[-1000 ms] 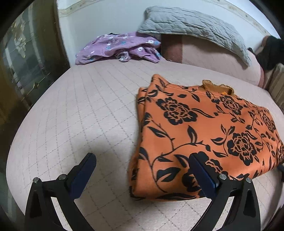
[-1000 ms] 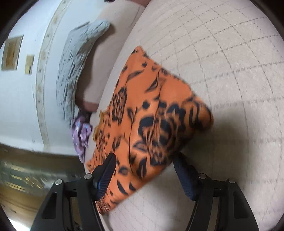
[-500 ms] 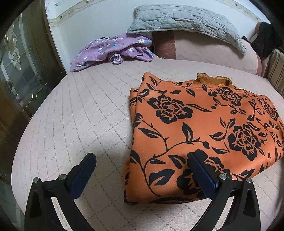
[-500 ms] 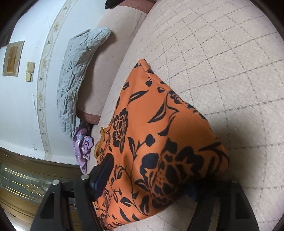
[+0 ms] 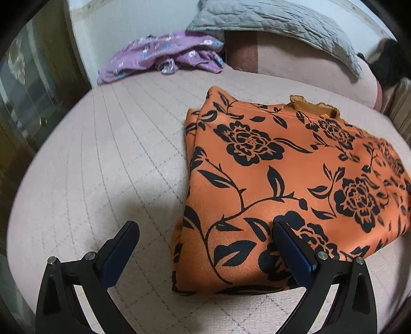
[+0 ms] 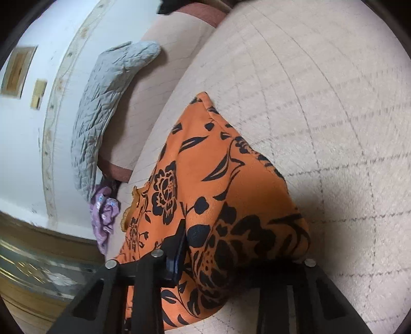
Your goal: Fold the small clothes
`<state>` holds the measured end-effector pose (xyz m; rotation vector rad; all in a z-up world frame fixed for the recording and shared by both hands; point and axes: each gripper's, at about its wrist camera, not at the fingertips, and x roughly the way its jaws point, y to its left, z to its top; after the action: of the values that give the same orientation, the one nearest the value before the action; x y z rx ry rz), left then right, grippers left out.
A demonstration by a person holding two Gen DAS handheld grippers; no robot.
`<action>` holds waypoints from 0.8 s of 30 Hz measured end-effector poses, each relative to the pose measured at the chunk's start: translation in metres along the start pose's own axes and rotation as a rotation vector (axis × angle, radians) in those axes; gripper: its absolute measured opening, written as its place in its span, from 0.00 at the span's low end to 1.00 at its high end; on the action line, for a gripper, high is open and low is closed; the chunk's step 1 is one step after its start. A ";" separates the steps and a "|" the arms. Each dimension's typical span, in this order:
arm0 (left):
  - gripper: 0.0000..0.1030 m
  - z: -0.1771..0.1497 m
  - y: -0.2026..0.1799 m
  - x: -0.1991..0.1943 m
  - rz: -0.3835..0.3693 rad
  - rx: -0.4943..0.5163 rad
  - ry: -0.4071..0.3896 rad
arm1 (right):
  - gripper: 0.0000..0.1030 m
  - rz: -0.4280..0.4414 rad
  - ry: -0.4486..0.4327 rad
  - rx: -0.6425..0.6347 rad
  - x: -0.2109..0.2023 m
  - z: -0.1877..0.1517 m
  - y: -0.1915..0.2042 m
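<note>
The orange floral garment (image 5: pixel 290 185) lies folded into a thick rectangle on the quilted pink bed (image 5: pixel 110 159), its ribbed collar poking out at the far edge. The left gripper (image 5: pixel 205 246) stands wide open at the garment's near left corner: one blue finger is over bare quilt, the other over the printed cloth, and the corner sits in the gap between them. The right gripper (image 6: pixel 239 246) has closed on the garment (image 6: pixel 218 195) at the opposite near corner; one pad presses into the top of the fabric, and the other finger is hidden under the bunched fold.

Well beyond the garment, a crumpled purple floral garment (image 5: pixel 164 59) rests against the wall, beside a grey quilted pillow (image 5: pixel 277 23) lying on a pink bolster (image 5: pixel 303 64).

The left wrist view shows the whole folded top face and its layered left edge; the right wrist view, tilted, shows the pinched corner up close, plus two small frames on the wall (image 6: pixel 18 72)
</note>
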<state>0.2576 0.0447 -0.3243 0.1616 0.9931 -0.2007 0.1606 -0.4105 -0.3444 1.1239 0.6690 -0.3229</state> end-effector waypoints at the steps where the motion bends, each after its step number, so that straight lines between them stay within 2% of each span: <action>1: 1.00 0.001 0.003 0.000 -0.005 -0.013 0.003 | 0.29 -0.007 -0.025 -0.047 -0.005 -0.002 0.010; 5: 1.00 0.008 0.020 -0.006 0.018 -0.079 -0.021 | 0.23 0.010 -0.095 -0.246 -0.025 -0.019 0.064; 9: 1.00 0.014 0.045 -0.012 0.026 -0.170 -0.037 | 0.23 0.033 -0.123 -0.504 -0.031 -0.055 0.134; 11: 1.00 0.016 0.058 -0.014 0.037 -0.208 -0.043 | 0.23 0.054 -0.115 -0.613 -0.027 -0.079 0.167; 15: 1.00 0.016 0.090 -0.022 0.092 -0.279 -0.064 | 0.23 0.114 -0.062 -0.724 -0.010 -0.120 0.219; 19: 1.00 0.013 0.124 -0.028 0.123 -0.365 -0.072 | 0.22 0.127 0.051 -0.779 0.026 -0.166 0.254; 22: 1.00 0.006 0.148 -0.028 0.088 -0.470 -0.055 | 0.27 0.095 0.260 -0.768 0.078 -0.204 0.254; 24: 1.00 0.003 0.157 -0.023 0.050 -0.509 -0.026 | 0.33 0.058 0.332 -0.765 0.101 -0.217 0.244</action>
<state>0.2854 0.1984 -0.2961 -0.2802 0.9838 0.0990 0.3021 -0.1035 -0.2914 0.4571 0.9442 0.1773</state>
